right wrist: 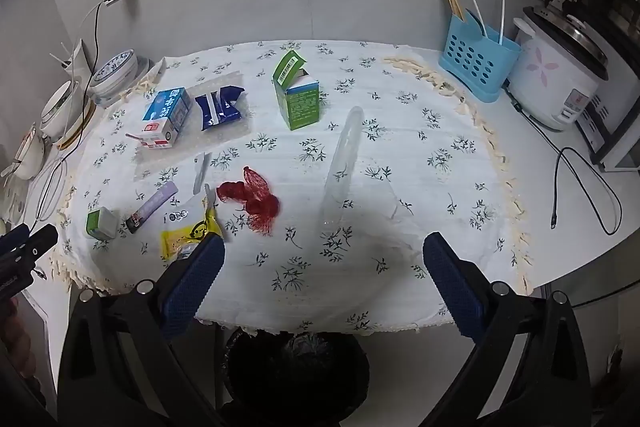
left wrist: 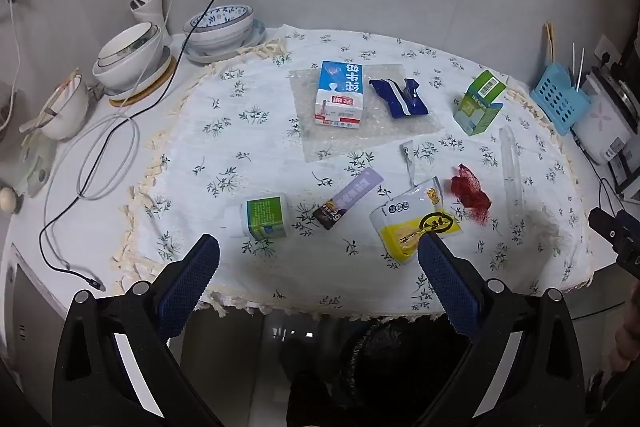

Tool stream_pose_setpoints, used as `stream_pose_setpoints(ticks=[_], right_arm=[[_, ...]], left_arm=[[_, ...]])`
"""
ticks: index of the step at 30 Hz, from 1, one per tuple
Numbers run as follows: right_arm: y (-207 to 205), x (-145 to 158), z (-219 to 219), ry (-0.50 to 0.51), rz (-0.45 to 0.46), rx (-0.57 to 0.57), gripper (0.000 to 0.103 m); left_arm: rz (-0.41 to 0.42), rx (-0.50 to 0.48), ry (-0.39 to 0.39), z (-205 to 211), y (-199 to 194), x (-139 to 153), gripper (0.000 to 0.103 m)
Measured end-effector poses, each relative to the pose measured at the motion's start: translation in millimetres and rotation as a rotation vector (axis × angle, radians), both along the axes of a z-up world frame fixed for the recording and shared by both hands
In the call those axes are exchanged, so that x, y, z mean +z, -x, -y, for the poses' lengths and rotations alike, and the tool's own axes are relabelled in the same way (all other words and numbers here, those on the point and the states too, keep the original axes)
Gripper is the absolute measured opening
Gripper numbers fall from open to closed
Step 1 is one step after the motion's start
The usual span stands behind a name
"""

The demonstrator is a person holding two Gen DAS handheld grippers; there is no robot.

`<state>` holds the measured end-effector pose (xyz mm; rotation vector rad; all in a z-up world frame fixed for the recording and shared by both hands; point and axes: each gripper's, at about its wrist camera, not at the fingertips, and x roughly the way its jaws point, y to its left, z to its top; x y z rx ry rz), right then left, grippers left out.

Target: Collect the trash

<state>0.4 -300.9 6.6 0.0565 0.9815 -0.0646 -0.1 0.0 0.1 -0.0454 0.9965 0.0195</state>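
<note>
Trash lies on a floral tablecloth [left wrist: 248,147]: a blue milk carton [left wrist: 340,93], a dark blue wrapper [left wrist: 400,97], an open green box [left wrist: 480,103], a small green-labelled bottle [left wrist: 260,217], a purple stick sachet [left wrist: 348,197], a yellow snack packet [left wrist: 416,219], red netting [left wrist: 470,193] and a clear plastic tube [right wrist: 340,167]. My left gripper [left wrist: 318,247] is open and empty above the table's near edge, between bottle and yellow packet. My right gripper [right wrist: 322,247] is open and empty near the tube's near end. A black-lined trash bin [right wrist: 296,367] stands below the table edge.
Stacked bowls [left wrist: 136,55], a cup and charging cables [left wrist: 108,155] sit at the left. A blue utensil holder [right wrist: 478,63], a rice cooker [right wrist: 556,79] and a black cable [right wrist: 580,187] sit at the right. A wall stands behind.
</note>
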Motion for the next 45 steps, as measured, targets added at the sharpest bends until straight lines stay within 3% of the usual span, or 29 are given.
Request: stream_pose_setpoints(ticks=[45], right_arm=[[-8.9,-6.6,-7.1,-0.01,-0.025,0.022,0.096]], left_arm=[[-0.047,-0.001,-0.007,-0.7,-3.0,-5.3,0.097]])
